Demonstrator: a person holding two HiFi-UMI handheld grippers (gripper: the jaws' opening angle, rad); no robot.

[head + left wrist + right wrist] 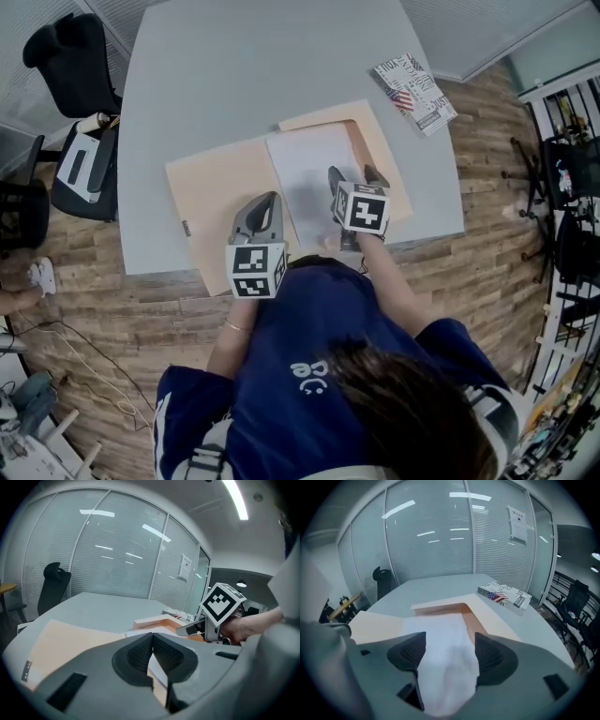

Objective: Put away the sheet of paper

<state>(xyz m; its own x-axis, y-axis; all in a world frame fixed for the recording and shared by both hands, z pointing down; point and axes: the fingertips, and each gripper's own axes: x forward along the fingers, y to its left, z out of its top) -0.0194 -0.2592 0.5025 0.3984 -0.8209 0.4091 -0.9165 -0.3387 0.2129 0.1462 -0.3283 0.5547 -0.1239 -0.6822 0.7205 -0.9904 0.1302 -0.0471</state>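
A white sheet of paper [305, 173] lies on the right half of an open manila folder [220, 202] on the grey table [262, 66]. My right gripper [352, 175] hovers over the sheet's near right part. In the right gripper view its jaws [449, 651] stand open, with the sheet [440, 634] lying between and below them and the pads off it. My left gripper [267, 202] is over the folder's left half beside the sheet. Its jaws [151, 651] are shut, with nothing seen gripped. The folder [61, 639] spreads beneath it.
A booklet with a flag print [415, 92] lies at the table's far right corner [505, 596]. Black office chairs [66, 56] stand left of the table. Dark racks [572, 187] line the right side. The table's near edge is right under both grippers.
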